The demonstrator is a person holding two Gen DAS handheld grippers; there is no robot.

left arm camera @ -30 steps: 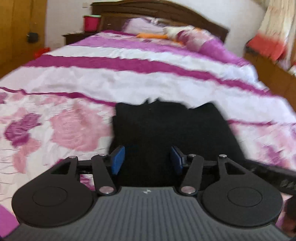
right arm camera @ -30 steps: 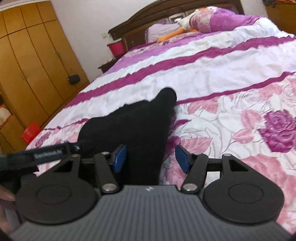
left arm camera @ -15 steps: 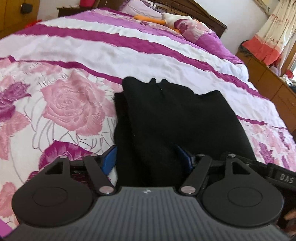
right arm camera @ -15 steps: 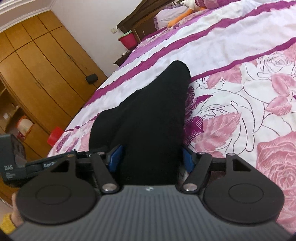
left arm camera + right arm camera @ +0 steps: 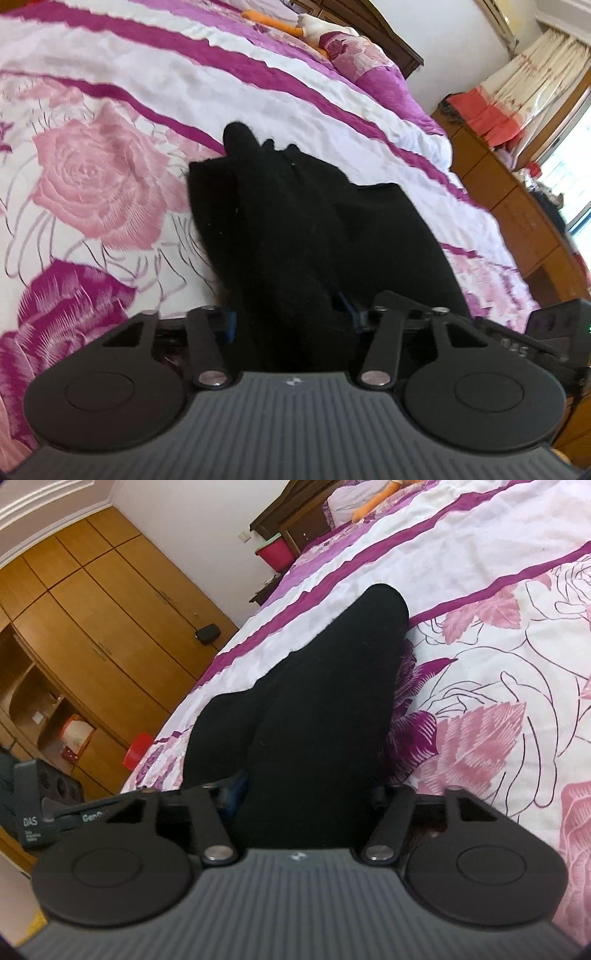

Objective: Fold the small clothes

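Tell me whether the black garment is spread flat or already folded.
Partly folded: the black garment lies on the bedspread in overlapping layers, bunched between the fingers of the left gripper and right gripper.

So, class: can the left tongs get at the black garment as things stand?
Probably yes: the black garment already lies bunched between the left tongs on the floral bedspread, with nothing in the way.

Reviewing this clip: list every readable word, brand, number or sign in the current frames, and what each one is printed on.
"DAS": white print on the black left gripper body, seen from the right wrist.
"Gen": white print on its side bar, cut off.
Small lines under "DAS": too small to read.
Print on the black right gripper body: too blurred to read.
Black garment, floral bedspread: no text.
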